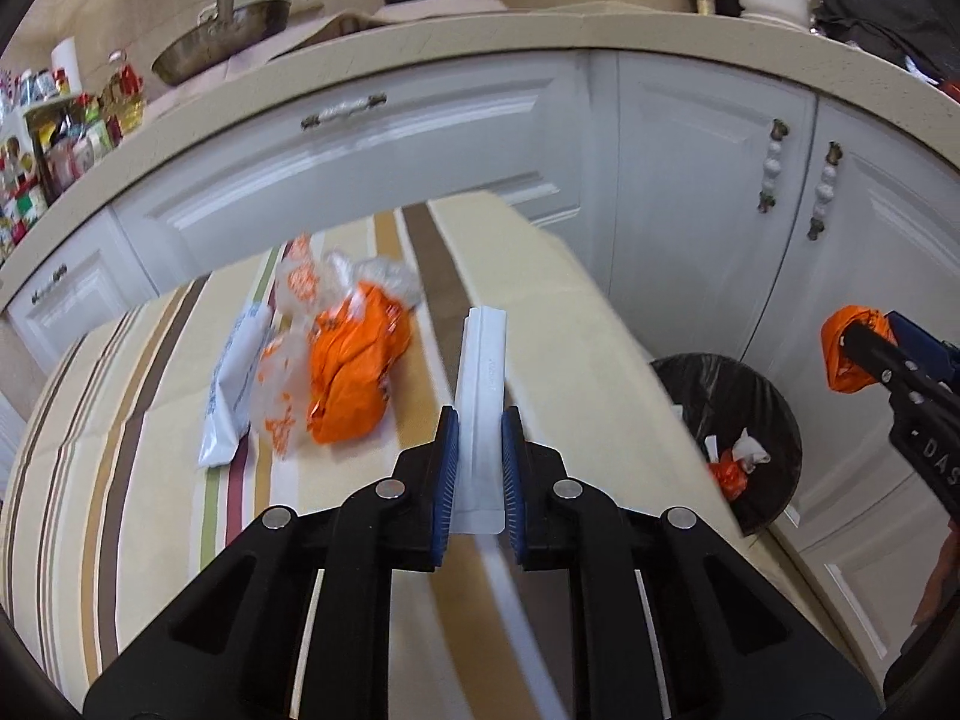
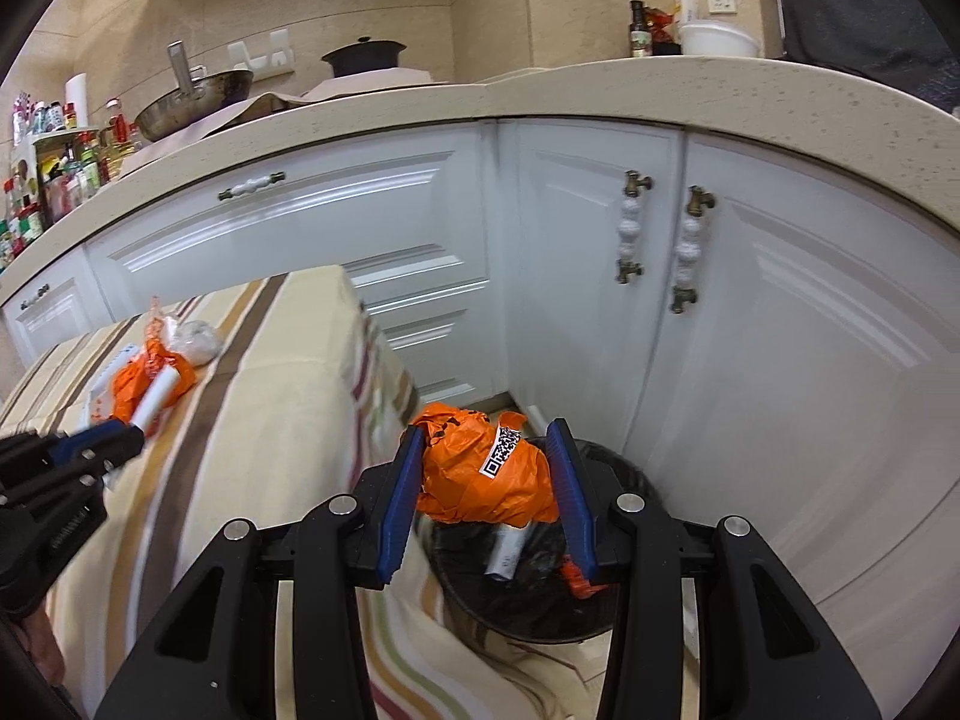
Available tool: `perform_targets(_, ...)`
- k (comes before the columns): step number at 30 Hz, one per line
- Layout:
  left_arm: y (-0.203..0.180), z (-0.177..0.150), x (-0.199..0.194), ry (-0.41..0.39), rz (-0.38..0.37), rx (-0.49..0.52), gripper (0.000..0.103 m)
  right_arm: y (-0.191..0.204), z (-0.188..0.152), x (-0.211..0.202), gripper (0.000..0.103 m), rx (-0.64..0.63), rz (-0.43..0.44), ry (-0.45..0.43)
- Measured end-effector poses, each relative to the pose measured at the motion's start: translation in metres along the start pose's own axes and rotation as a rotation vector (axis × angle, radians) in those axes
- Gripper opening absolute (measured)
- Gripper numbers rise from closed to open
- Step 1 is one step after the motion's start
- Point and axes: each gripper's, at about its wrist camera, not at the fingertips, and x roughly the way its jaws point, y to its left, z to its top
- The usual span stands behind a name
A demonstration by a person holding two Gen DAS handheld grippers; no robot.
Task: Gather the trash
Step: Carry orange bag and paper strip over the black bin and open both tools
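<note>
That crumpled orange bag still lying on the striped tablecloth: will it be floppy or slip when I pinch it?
The crumpled orange bag looks like thin plastic film, so probably floppy and light. Its glossy folds may slip; pinch a thick wad. The clear wrapper touching it might drag along.

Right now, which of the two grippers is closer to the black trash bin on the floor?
The right. The right gripper, shut on a crumpled orange bag, hangs just above the bin. The left gripper, shut on a white packet, is over the striped table, beside the bin.

Orange crumpled bag (image 2: 486, 474), white sachet (image 1: 480, 414), striped cream tablecloth (image 1: 150, 480), black bin (image 1: 762, 420), blue fingers (image 2: 399, 498)
</note>
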Motion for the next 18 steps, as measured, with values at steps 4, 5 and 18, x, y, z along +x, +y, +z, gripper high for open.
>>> perform_targets(4,-0.022,0.012,0.002,-0.005,-0.045,0.014,0.015,-0.012,0.002,-0.002,0.042,0.008,-0.033,-0.010)
perform_targets(5,-0.029,0.015,0.003,-0.006,-0.059,0.018,0.015,-0.015,0.002,-0.002,0.042,0.011,-0.040,-0.013)
perform_targets(18,-0.117,0.044,0.035,0.004,-0.137,0.095,0.015,-0.057,0.005,0.015,0.042,0.042,-0.111,-0.028)
